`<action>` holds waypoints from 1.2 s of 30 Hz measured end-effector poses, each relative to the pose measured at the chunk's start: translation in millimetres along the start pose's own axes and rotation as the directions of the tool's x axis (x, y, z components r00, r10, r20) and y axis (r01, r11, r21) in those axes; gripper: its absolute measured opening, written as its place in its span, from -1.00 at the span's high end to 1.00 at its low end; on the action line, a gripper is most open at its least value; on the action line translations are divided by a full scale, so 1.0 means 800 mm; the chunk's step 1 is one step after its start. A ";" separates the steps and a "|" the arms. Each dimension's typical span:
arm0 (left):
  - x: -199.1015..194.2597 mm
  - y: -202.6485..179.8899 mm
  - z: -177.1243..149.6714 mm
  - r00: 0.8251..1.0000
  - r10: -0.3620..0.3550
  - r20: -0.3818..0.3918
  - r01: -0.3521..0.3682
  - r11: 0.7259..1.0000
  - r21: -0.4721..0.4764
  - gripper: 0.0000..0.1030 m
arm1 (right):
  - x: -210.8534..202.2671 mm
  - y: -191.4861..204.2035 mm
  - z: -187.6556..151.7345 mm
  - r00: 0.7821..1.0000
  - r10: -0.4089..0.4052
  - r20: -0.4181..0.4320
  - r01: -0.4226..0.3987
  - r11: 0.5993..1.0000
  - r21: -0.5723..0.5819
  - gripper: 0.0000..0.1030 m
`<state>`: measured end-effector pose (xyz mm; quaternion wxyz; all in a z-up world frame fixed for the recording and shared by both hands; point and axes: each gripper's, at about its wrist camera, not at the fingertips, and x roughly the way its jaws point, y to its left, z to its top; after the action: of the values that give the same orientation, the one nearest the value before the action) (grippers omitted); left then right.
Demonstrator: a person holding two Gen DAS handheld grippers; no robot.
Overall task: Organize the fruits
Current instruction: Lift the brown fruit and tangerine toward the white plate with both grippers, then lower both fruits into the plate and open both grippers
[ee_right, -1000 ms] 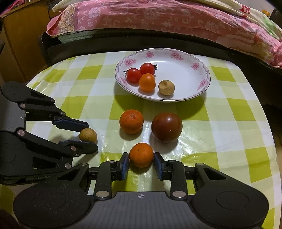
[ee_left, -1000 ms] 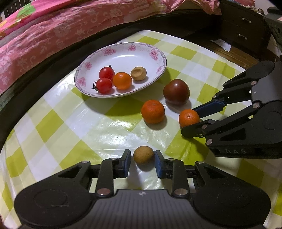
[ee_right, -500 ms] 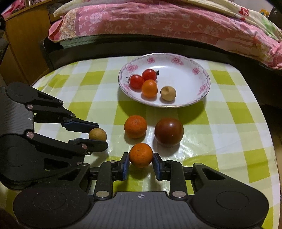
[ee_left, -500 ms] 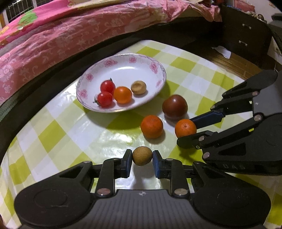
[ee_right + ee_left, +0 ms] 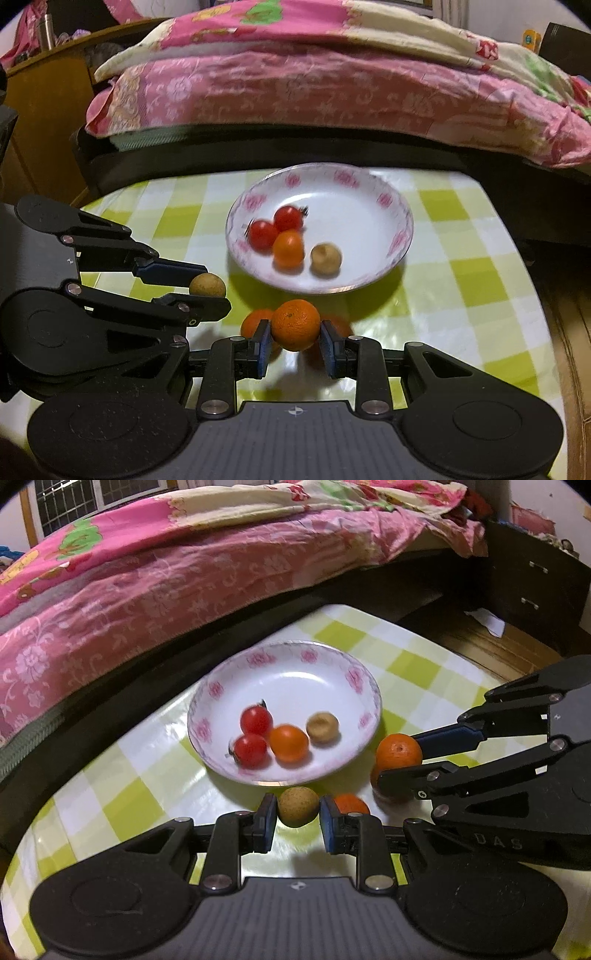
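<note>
Both fruits are now lifted toward the plate [image 5: 371,716]: the brown fruit [image 5: 297,806] is clamped by the left gripper [image 5: 297,823], the orange [image 5: 295,329] by the right gripper [image 5: 295,347] (plate straight ahead, left nearer).

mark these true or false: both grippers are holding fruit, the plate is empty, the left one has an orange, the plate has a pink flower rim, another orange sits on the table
1. Both grippers hold fruit. True: the left gripper and the right gripper are each shut on a fruit.
2. The plate is empty. False: it holds two red cherry tomatoes, a small orange fruit and a tan fruit.
3. The left gripper holds an orange. False: it holds a brown round fruit; the right holds the orange.
4. The plate has a pink flower rim. True.
5. Another orange sits on the table. True.
</note>
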<state>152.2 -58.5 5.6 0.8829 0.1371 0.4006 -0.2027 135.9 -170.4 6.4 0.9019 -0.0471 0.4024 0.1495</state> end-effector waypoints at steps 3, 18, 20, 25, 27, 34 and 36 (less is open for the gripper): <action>0.007 0.005 0.010 1.000 0.014 0.007 -0.014 1.000 -0.014 0.35 | 0.005 -0.005 0.009 1.000 -0.011 0.013 0.011 1.000 0.007 0.52; 0.049 0.022 0.028 0.999 0.042 -0.028 -0.043 0.997 -0.058 0.35 | 0.043 -0.023 0.033 1.000 -0.026 0.017 0.026 1.000 0.008 0.51; 0.052 0.022 0.028 0.999 0.044 -0.029 -0.045 0.997 -0.055 0.35 | 0.047 -0.024 0.034 1.000 -0.026 0.011 0.026 1.000 0.006 0.51; 0.060 0.024 0.031 0.999 0.043 -0.034 -0.045 0.997 -0.064 0.36 | 0.053 -0.028 0.035 1.000 -0.027 0.014 0.027 1.000 0.000 0.50; 0.063 0.025 0.031 0.998 0.045 -0.036 -0.047 0.997 -0.065 0.36 | 0.055 -0.028 0.036 0.999 -0.028 0.015 0.028 1.000 -0.004 0.50; 0.068 0.028 0.033 0.998 0.058 -0.030 -0.060 0.996 -0.066 0.36 | 0.067 -0.032 0.040 0.999 -0.030 0.014 0.030 1.000 -0.006 0.50; 0.069 0.029 0.035 0.998 0.060 -0.029 -0.062 0.996 -0.070 0.36 | 0.069 -0.032 0.041 0.999 -0.035 0.020 0.035 0.999 -0.011 0.50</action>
<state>214.0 -63.0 -17.0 0.8877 0.1205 0.4149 -0.1594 202.2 -174.9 -13.1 0.9082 -0.0579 0.3916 0.1363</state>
